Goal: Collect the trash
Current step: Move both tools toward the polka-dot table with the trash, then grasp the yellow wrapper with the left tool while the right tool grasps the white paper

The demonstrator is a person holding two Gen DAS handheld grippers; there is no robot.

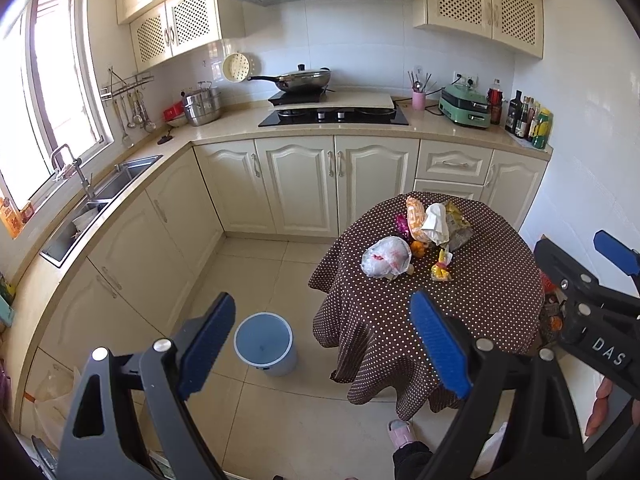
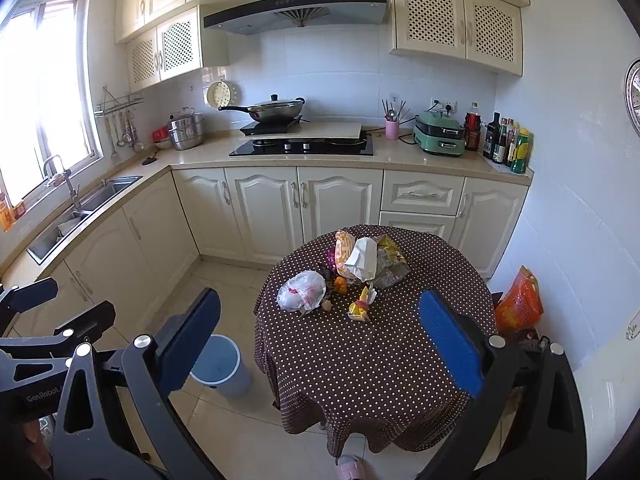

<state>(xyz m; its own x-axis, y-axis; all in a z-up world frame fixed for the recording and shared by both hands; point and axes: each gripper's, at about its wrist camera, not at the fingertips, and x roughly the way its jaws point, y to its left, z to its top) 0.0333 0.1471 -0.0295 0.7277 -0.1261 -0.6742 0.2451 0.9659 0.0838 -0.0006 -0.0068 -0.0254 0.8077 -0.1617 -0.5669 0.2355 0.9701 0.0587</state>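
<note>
A pile of trash sits on a round table with a brown polka-dot cloth (image 1: 480, 300) (image 2: 360, 360): a crumpled white plastic bag (image 1: 386, 257) (image 2: 301, 290), a white tissue (image 1: 436, 222) (image 2: 362, 258), an orange snack packet (image 1: 416, 216) (image 2: 344, 250), a small orange fruit (image 1: 417, 249) (image 2: 340, 284) and a yellow wrapper (image 1: 441, 269) (image 2: 360, 307). A blue bin (image 1: 265, 343) (image 2: 218, 365) stands on the floor left of the table. My left gripper (image 1: 324, 344) is open and empty, held high and short of the table. My right gripper (image 2: 320, 344) is open and empty, above the table's near side.
Cream kitchen cabinets and a counter run along the back and left, with a sink (image 1: 100, 196), a hob with a wok (image 1: 304, 80) and bottles (image 1: 528, 118). An orange bag (image 2: 518, 300) lies right of the table. A pink slipper (image 1: 402, 434) shows below.
</note>
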